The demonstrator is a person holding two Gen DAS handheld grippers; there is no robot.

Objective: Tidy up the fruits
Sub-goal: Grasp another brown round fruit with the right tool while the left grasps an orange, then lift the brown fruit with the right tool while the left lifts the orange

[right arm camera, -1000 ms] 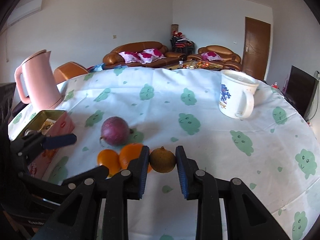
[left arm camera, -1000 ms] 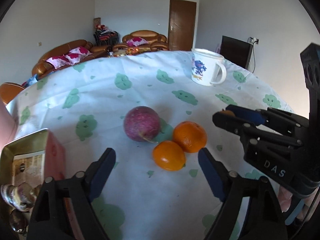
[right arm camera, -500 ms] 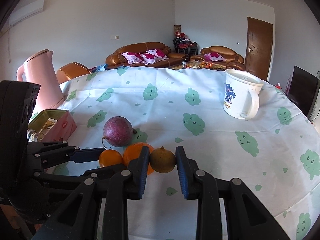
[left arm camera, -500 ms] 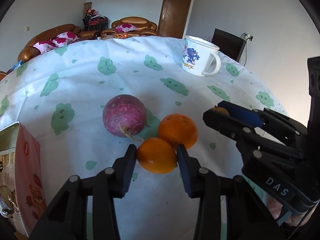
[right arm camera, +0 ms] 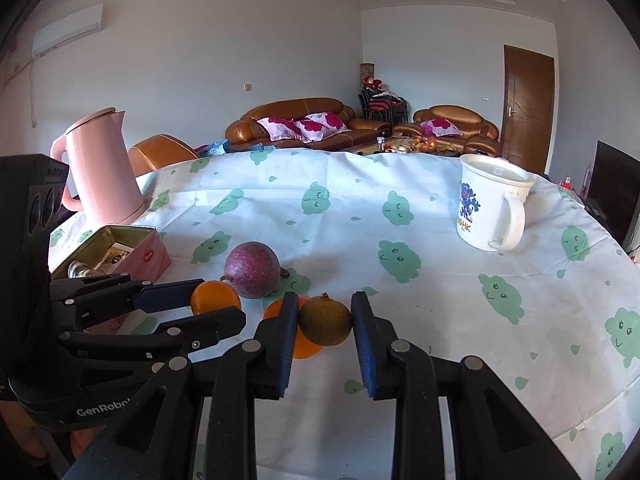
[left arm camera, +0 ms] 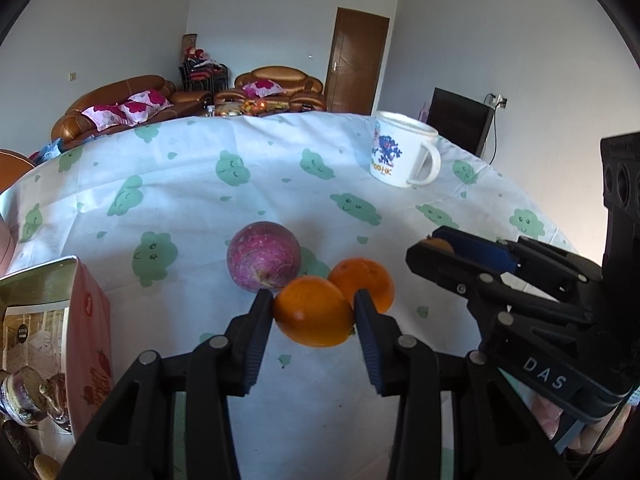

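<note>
The near orange [left arm camera: 314,311] sits between the jaws of the left gripper [left arm camera: 314,320], both pads pressed to its sides, and it seems still to rest on the worktop [left arm camera: 240,160] or barely clear of it; just beyond the right-hand jaw a second orange [left arm camera: 366,280] touches it, and just beyond the left-hand jaw lies the purple fruit [left arm camera: 263,255], close enough to be nudged; the brown fruit [right arm camera: 326,320] is likewise clamped between the narrow jaws of the right gripper [right arm camera: 325,322], low over the cloth, with the second orange partly hidden behind its left-hand jaw; so the step in hand looks like the pick-up, both grips made and neither fruit yet carried off; the next move, as I judge it, calls for a straight lift from each hand, so the neighbours are not rolled away, then a carry to wherever the fruit belongs; the open tin [right arm camera: 116,246] lies well left of the jaws, the mug [right arm camera: 490,208] far beyond and right, the pink kettle [right arm camera: 102,168] behind the tin.
</note>
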